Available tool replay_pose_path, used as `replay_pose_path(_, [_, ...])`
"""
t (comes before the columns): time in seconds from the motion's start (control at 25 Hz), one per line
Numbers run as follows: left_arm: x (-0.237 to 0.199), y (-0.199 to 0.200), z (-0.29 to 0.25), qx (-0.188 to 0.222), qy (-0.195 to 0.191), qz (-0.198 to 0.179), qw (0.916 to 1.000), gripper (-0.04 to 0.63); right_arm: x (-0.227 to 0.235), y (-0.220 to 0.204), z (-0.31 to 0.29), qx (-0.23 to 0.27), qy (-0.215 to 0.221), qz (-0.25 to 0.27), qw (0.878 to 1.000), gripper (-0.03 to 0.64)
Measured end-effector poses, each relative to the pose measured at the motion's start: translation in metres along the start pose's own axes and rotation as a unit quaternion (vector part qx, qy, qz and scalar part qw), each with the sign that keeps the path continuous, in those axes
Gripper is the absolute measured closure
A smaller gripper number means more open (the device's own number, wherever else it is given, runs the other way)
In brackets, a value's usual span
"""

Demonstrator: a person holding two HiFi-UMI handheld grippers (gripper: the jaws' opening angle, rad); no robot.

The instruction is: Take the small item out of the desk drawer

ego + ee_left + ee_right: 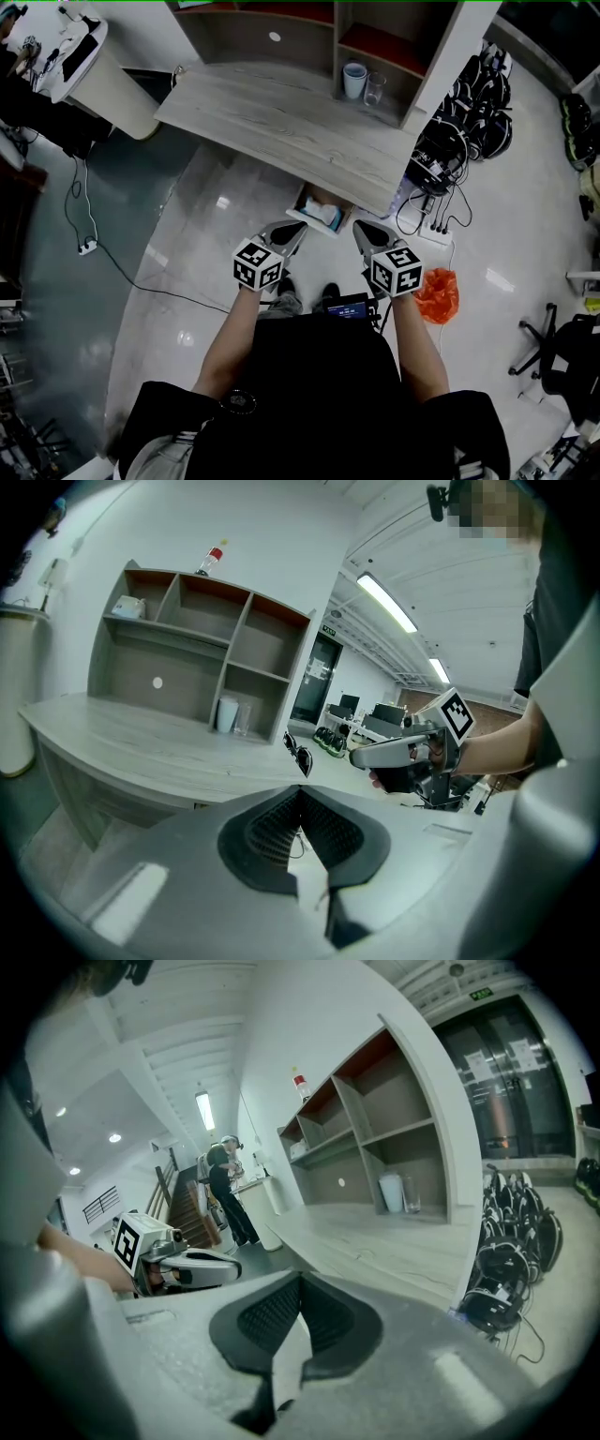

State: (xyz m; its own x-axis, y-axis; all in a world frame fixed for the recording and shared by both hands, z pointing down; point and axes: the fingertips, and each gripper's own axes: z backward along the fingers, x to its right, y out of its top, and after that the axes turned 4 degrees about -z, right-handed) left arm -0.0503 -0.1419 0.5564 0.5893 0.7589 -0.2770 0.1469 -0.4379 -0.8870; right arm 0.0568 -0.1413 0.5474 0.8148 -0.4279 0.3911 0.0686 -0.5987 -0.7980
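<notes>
Two grippers sit side by side in the head view, the left gripper (298, 229) and the right gripper (361, 229). Their tips are near the open drawer (293, 211) under the edge of the bench (281, 122). A pale small item (323, 214) lies inside the drawer, and neither gripper touches it. In the left gripper view the jaws are closed tip to tip with nothing between them. In the right gripper view the jaws are also pressed together and empty.

I can read no text here; the green sign (481, 995) above the glass doors (511, 1082) is too small.
</notes>
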Motion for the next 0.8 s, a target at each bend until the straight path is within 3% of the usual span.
replay_pose_path(0.44, [-0.014, 0.020, 0.002, 0.003, -0.042, -0.031, 0.9987, 0.594, -0.016, 0.012, -0.008, 0.018, -0.030, 0.001, 0.999, 0.618])
replay_pose_path(0.8, [-0.021, 0.023, 0.007, 0.003, -0.054, -0.040, 0.9977, 0.594, -0.029, 0.015, -0.016, 0.026, -0.037, 0.000, 0.999, 0.618])
